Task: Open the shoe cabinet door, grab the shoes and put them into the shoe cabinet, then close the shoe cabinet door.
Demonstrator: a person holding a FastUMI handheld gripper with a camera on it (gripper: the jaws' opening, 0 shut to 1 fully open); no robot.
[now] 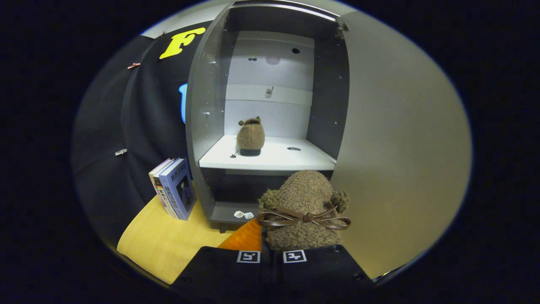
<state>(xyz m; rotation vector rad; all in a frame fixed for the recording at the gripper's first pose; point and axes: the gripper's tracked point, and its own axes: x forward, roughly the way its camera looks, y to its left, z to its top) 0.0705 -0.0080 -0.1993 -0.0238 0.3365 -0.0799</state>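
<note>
A: While the cabinet door stood open, where was the gripper?
B: Closed on a fuzzy brown shoe, probably at its heel, just ahead of the shoe cabinet.
A: Other shoe?
B: On the white shelf. Books stood beside the cabinet.

The one camera rides on the gripper and looks forward along its two fingers, which show close at the bottom of the view. It sits low, just above the yellow floor mat, and faces straight into the open shoe cabinet, which stands near ahead. The fisheye lens bends the cabinet's sides and its open door into curves.
</note>
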